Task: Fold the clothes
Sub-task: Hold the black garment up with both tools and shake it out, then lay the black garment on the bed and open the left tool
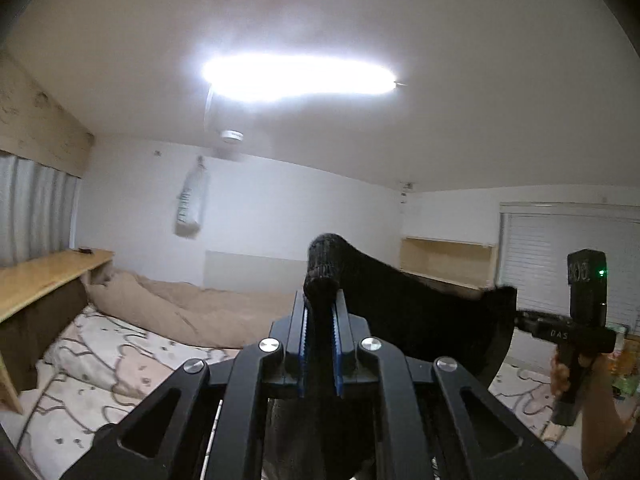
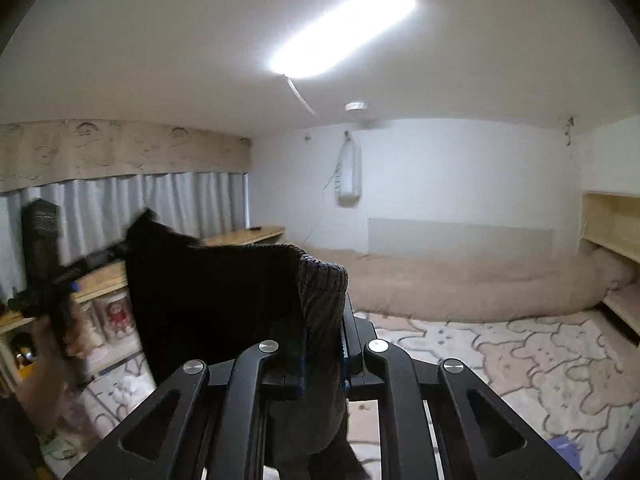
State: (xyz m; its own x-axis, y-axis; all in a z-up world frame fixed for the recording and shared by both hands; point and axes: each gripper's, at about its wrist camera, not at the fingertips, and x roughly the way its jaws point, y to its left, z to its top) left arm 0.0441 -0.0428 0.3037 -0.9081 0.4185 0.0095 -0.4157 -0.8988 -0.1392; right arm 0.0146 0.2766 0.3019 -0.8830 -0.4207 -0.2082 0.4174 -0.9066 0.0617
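A dark knitted garment (image 1: 400,312) is held up in the air, stretched between both grippers. My left gripper (image 1: 320,300) is shut on one ribbed edge of it, which bunches above the blue pads. The cloth spans right to my right gripper (image 1: 516,312), seen from the side in a hand. In the right wrist view, my right gripper (image 2: 322,312) is shut on the garment's ribbed edge (image 2: 324,280), and the cloth (image 2: 212,292) stretches left to the left gripper (image 2: 124,248). The rest hangs down out of sight.
A bed with a bear-patterned sheet (image 2: 520,356) and a rolled beige duvet (image 2: 460,284) lies below. A wooden shelf (image 1: 48,276) runs along the curtained window. Wooden shelving (image 2: 612,220) stands at the right. A bright ceiling lamp (image 1: 296,76) is overhead.
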